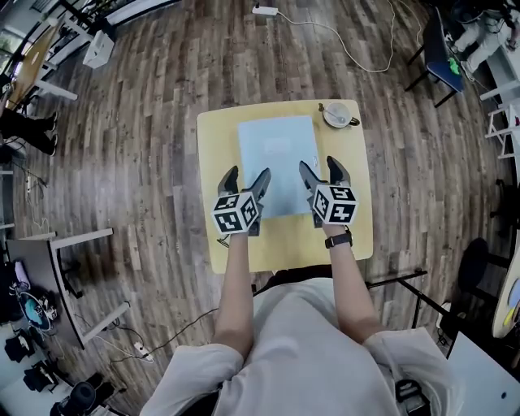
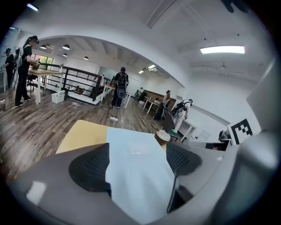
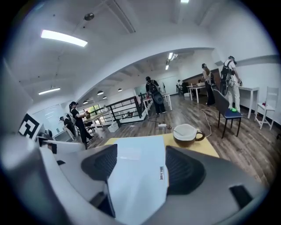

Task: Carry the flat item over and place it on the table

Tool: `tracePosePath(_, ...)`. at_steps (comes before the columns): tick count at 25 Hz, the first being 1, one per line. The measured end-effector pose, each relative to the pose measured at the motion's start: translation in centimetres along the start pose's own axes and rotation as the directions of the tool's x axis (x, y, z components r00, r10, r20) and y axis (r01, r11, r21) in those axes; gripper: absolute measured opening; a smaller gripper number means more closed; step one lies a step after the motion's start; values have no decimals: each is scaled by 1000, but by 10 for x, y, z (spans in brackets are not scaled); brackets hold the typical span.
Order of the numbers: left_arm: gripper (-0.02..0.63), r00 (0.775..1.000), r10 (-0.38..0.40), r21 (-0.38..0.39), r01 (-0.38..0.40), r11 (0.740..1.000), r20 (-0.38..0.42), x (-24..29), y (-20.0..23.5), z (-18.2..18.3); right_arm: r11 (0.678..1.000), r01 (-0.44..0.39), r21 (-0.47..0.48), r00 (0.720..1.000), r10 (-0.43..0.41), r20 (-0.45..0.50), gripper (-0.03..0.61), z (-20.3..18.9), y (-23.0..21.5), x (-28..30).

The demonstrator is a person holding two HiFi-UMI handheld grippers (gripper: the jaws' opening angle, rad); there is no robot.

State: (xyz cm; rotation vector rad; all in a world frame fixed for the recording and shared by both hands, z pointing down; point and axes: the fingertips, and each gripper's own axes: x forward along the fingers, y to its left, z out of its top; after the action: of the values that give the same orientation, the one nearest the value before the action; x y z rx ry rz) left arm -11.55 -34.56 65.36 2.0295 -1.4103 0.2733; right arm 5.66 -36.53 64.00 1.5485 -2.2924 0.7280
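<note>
A pale blue flat sheet [image 1: 276, 158] lies on the yellow table [image 1: 219, 244]. My left gripper [image 1: 245, 179] hovers over the sheet's near left corner with its jaws spread apart. Over the near right corner, the right gripper [image 1: 322, 169] is likewise open. In the left gripper view the sheet [image 2: 136, 171] fills the gap between the two dark pads [image 2: 90, 167]. The right gripper view shows the same sheet [image 3: 138, 176] running between its pads [image 3: 184, 169], with a small label near the sheet's right edge. Neither gripper pinches anything.
A brown cup [image 1: 336, 114] with a pale inside stands at the table's far right corner, also visible as the cup [image 3: 186, 134]. A power strip and cable [image 1: 265, 11] lie on the wood floor beyond. A blue chair [image 1: 443, 49] and other desks ring the room; people stand far off.
</note>
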Motion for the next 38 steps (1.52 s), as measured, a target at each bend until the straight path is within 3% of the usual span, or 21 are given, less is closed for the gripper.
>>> tracePosePath(9,360,984,-45,127,23,992,173,-59,-44,46,986,-15,-166,990,38,134,339,48,55,-56)
tracePosePath(12,322,971,-39,175,-3,985,234,-80,-56,60,981,-5,-191,978,45,202,233,63,69,-79)
tracePosePath(18,250,938,-28,236,-58,970,345,-123,-81,91,972,-9,-234,946,84,312,158,96,92,-121)
tracePosePath(24,168,881,-10,288,-144,947,473,-169,-98,116,960,20,-280,908,100,407,82,121,113,-163)
tracePosePath(32,78,850,-28,313,-163,936,525,-195,-114,129,949,26,-314,870,133,474,43,142,132,-196)
tracePosePath(38,9,833,13,294,-210,933,554,-201,-115,133,938,16,-348,866,161,474,14,145,136,-203)
